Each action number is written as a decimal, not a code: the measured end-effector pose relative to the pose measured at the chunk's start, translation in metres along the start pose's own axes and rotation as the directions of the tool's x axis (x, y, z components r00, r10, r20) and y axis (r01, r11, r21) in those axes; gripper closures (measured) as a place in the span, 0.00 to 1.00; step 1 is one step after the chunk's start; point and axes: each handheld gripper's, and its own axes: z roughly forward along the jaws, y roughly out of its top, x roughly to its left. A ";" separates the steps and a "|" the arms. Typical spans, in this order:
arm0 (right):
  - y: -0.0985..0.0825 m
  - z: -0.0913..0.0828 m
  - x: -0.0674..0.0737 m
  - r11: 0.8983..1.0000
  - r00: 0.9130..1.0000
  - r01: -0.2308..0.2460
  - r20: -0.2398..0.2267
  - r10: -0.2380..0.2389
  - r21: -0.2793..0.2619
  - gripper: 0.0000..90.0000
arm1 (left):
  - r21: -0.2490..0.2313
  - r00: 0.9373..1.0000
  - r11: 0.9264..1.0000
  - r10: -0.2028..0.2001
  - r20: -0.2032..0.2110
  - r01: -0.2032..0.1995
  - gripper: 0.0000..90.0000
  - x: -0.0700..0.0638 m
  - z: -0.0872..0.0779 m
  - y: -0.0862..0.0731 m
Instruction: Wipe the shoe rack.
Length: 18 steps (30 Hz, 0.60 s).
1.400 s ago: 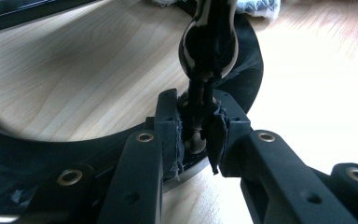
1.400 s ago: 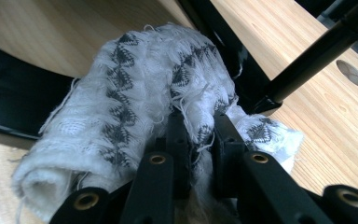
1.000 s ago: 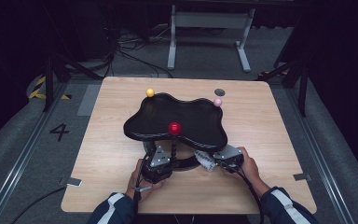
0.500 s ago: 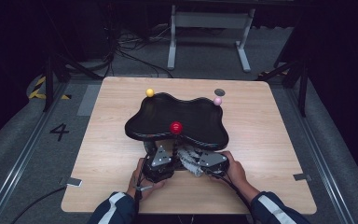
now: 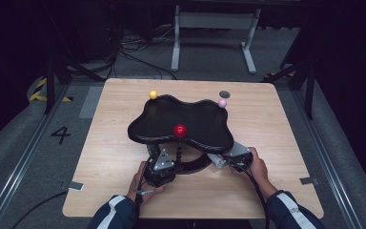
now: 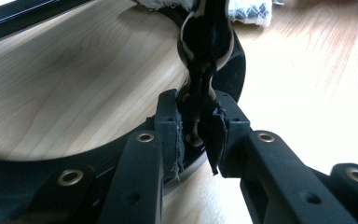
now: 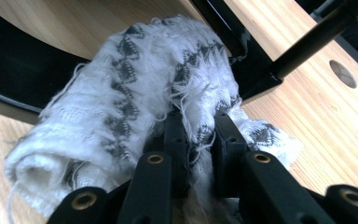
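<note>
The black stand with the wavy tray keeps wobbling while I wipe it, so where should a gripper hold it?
Grip the twisted post low down, just above the ring base, coming in level from the person's side. It is the one narrow part; the left gripper already clamps it there, under the tray.

1 wavy black tray stand [image 5: 190,121] on 1 wooden table [image 5: 114,157]; 3 balls: 1 red [image 5: 180,130], 1 yellow [image 5: 153,94], 1 pink [image 5: 222,103]; 1 patterned white cloth [image 7: 135,93]; 2 grippers, left [image 6: 198,135] and right [image 7: 200,140]
</note>
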 end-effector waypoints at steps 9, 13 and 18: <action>0.008 -0.009 0.017 0.999 0.999 -0.003 -0.034 0.002 -0.039 0.88 | 0.009 1.000 1.000 0.013 0.016 -0.013 0.83 -0.007 0.014 0.010; 0.020 -0.011 0.039 0.996 0.996 0.055 -0.073 -0.060 -0.067 0.89 | -0.024 1.000 1.000 -0.006 0.005 0.006 0.83 -0.013 0.020 0.011; 0.031 -0.011 0.051 0.994 0.993 0.067 -0.088 -0.075 -0.091 0.89 | -0.014 1.000 0.999 -0.030 0.003 0.030 0.83 -0.019 0.025 0.014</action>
